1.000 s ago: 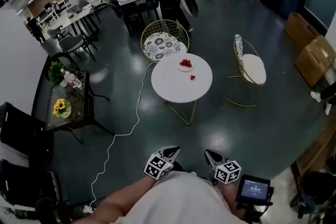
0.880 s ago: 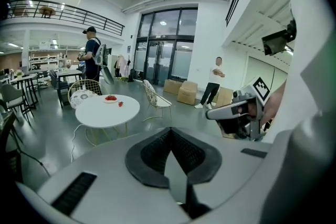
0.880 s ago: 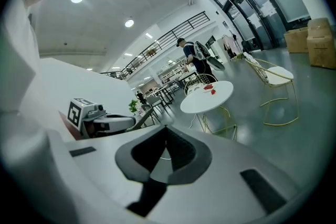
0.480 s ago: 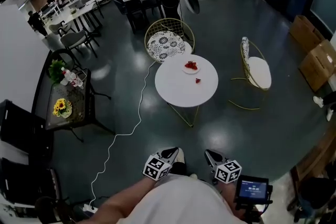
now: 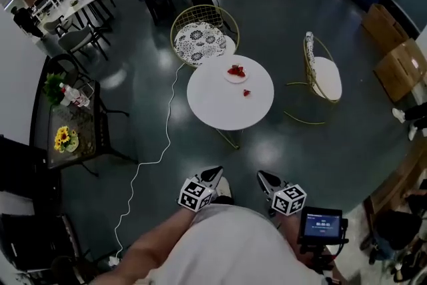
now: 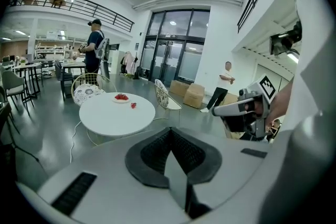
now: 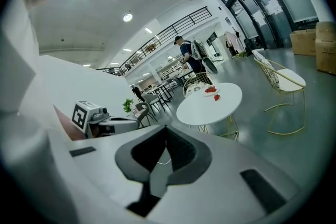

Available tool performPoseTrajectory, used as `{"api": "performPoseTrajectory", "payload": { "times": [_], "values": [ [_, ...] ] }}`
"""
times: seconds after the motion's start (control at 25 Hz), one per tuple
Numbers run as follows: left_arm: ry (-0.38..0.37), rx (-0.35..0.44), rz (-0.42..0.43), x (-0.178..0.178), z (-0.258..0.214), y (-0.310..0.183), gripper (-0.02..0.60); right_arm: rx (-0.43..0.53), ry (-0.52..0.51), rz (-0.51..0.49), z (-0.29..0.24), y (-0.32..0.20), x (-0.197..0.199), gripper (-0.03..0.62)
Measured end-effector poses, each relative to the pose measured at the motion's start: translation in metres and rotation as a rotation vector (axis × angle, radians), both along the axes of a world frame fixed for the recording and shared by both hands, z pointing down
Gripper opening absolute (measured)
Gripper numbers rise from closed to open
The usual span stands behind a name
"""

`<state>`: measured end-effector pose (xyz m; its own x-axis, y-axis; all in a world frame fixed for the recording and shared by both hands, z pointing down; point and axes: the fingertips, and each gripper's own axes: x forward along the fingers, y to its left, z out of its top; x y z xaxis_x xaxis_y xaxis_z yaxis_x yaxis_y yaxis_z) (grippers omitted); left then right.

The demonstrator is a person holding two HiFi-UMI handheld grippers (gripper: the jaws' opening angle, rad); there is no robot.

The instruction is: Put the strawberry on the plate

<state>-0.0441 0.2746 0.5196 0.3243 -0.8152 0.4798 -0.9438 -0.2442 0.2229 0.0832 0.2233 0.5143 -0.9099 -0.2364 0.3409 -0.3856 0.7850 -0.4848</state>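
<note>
Right, both tools sit low and close to the person's body, well short of the action. The left tool [image 5: 213, 173], grey with a black-and-white marker cube on it, has its dark ribbed pads pressed together with nothing between them, as the left gripper view shows. The right tool [image 5: 261, 176], its twin, is pressed together too and carries nothing.

Out ahead stands the round white bench [image 5: 220, 103] on thin gold legs, and there's the target: one small red strawberry [image 5: 246, 93], a tiny bright spot lying loose on the bare white top. It sits near the small white plate [image 5: 230, 77] but apart from it, on the side closer to the person. The plate is toward the bench's far edge and already holds a small heap of red fruit. At this range the strawberry's stalk and surface are too small to make out.

Behind the bench is a gold wire chair with a black-and-white patterned cushion [image 5: 200, 40], and a second gold chair with a plain white seat [image 5: 325, 79] stands off to the right. A white cable [image 5: 142, 165] snakes across the dark glossy floor at the left.
</note>
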Motion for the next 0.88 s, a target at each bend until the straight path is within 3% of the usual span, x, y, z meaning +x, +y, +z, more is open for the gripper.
{"api": "performPoseTrajectory", "payload": {
  "times": [0.24,0.48,0.88],
  "values": [
    [-0.006,0.029,-0.013,-0.054,-0.002,-0.046,0.006,0.048,-0.003,-0.028,-0.010,-0.052,-0.063,0.008],
    [0.048,0.054,0.018,-0.068,-0.012,-0.061,0.006,0.078,0.025,0.001,-0.029,-0.072,-0.081,0.008],
    [0.055,0.083,-0.003,-0.124,-0.013,-0.085,0.006,0.081,0.061,0.024,-0.033,-0.103,-0.127,0.008]
  ]
}}
